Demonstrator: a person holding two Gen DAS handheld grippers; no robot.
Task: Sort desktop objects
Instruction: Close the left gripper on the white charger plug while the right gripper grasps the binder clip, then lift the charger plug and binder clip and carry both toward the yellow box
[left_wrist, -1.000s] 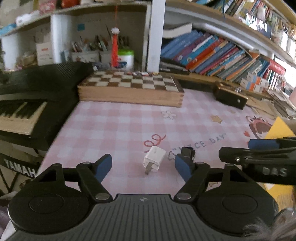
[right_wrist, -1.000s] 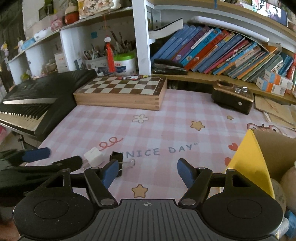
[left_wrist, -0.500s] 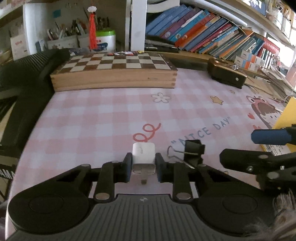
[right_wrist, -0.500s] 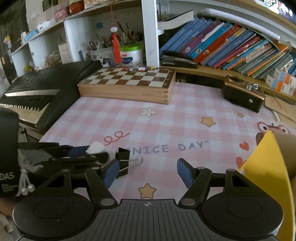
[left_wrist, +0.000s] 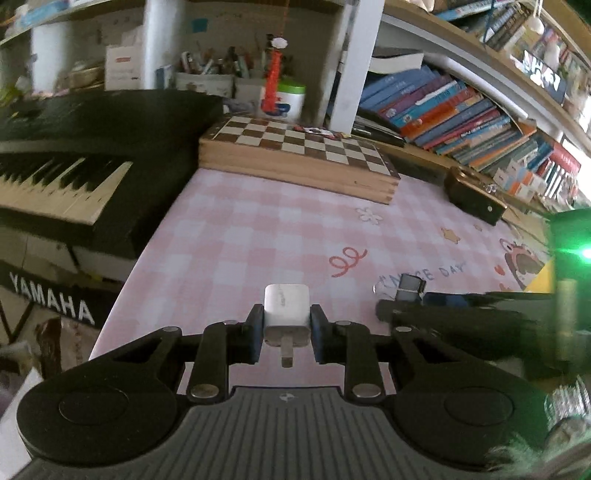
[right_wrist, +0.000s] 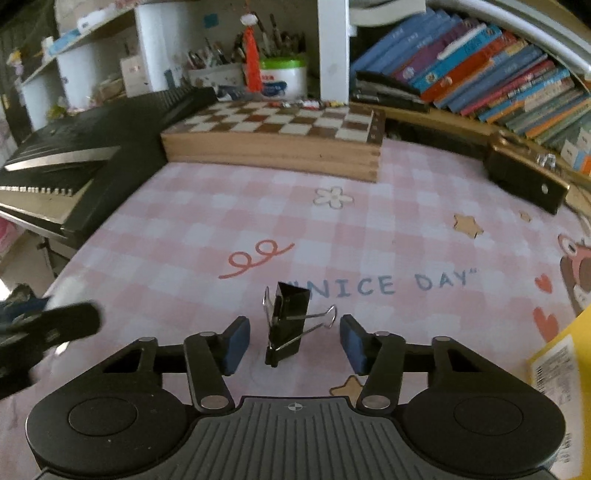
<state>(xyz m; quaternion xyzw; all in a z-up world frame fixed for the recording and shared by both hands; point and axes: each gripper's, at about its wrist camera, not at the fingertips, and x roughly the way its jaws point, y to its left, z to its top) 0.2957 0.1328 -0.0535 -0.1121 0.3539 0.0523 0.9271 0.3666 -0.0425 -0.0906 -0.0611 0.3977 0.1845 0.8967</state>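
A white charger plug (left_wrist: 286, 312) sits clamped between the pads of my left gripper (left_wrist: 286, 334), which is shut on it, prongs pointing back at the camera. A black binder clip (right_wrist: 290, 325) with silver wire handles stands on the pink checked mat (right_wrist: 369, 229). My right gripper (right_wrist: 293, 341) straddles the clip. Its blue pads (right_wrist: 236, 341) stand a little off each side while the jaws are closing. In the left wrist view the binder clip (left_wrist: 412, 286) lies to the right, with the right gripper's fingers (left_wrist: 443, 299) beside it.
A wooden chessboard box (right_wrist: 273, 136) lies at the back of the mat. A black keyboard (left_wrist: 66, 173) runs along the left edge. A dark brown box (right_wrist: 524, 177) sits at the back right, a yellow box (right_wrist: 557, 373) at the right edge, and books (right_wrist: 480, 74) fill the shelf.
My left gripper closed on the charger plug and carried it leftwards. My right gripper moved down and forward until it straddled the binder clip, and its jaws narrowed.
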